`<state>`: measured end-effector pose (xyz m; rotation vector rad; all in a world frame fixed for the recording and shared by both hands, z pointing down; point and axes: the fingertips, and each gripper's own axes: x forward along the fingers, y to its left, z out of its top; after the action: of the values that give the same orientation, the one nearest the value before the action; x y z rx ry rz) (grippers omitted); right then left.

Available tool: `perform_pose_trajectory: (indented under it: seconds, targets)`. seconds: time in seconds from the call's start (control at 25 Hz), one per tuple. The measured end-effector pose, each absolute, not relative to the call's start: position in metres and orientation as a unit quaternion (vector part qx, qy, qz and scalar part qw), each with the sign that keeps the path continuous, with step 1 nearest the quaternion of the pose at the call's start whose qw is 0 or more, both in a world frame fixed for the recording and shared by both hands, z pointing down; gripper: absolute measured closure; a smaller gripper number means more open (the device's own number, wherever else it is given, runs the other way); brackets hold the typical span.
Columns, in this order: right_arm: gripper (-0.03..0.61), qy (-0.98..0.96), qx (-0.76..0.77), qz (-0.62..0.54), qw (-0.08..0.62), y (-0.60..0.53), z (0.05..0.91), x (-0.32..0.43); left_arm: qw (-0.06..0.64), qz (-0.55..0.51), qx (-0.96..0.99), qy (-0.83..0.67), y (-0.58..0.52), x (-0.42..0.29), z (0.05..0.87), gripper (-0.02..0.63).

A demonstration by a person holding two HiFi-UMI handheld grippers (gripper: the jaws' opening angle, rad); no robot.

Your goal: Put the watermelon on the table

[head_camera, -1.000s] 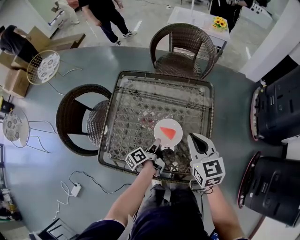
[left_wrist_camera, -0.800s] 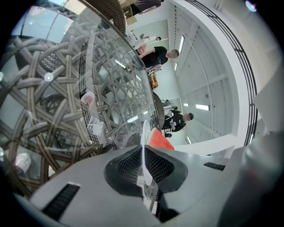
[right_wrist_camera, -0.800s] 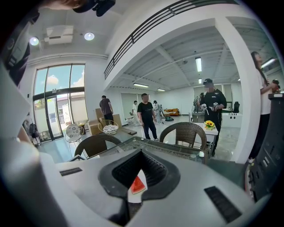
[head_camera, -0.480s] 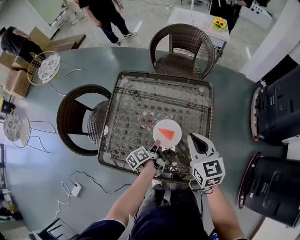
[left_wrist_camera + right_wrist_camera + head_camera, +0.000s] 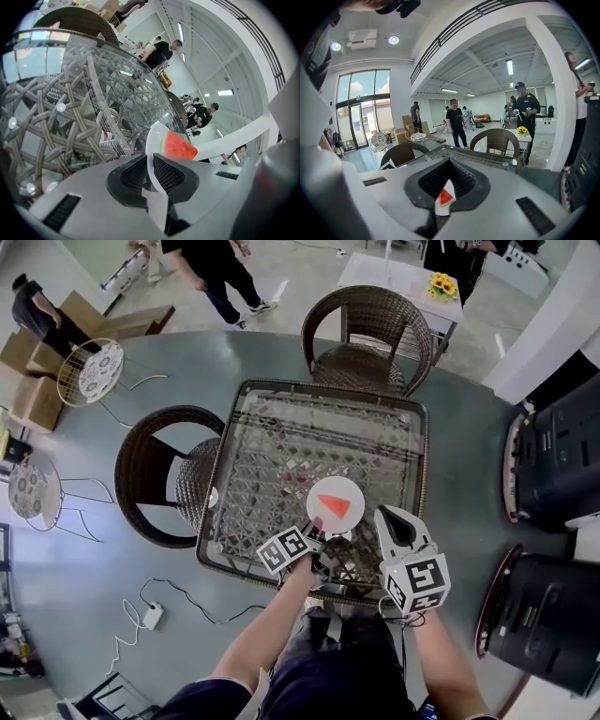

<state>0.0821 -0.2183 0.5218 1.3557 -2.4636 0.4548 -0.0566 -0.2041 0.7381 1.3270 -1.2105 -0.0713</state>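
Observation:
A red wedge of watermelon (image 5: 333, 506) lies on a small white plate (image 5: 349, 489) over the near right part of the glass-topped wicker table (image 5: 281, 390). My left gripper (image 5: 321, 532) is shut on the plate's near rim. In the left gripper view the plate (image 5: 153, 150) stands edge-on between the pads, with the watermelon (image 5: 178, 145) just beyond them. My right gripper (image 5: 397, 517) hovers just right of the plate with its jaws together and nothing in them. Past its jaws the right gripper view shows the watermelon (image 5: 446, 197).
One wicker chair (image 5: 370, 329) stands at the table's far side and another (image 5: 159, 474) at its left. Black cases (image 5: 553, 465) sit on the floor to the right. A cable and adapter (image 5: 150, 618) lie near left. People (image 5: 211, 268) stand far back.
My left gripper has edged a little to the right and forward at the plate's rim. The plate, the watermelon and the right gripper have hardly moved.

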Motion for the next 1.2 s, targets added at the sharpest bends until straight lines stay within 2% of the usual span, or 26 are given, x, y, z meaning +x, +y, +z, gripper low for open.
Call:
perform_pose_trajectory:
  seconds: [0.6,1.2]
  targets:
    - [0.577,-0.854,0.473,0.162,0.144,-0.22,0.52,0.084,0.547,0.083,0.593,-0.586,-0.208,-0.058,0.736,0.554]
    - [0.577,-0.856,0.473,0.159,0.135,-0.221,0.515,0.078,0.494,0.101,0.62,-0.601,-0.211,-0.074,0.719,0.518]
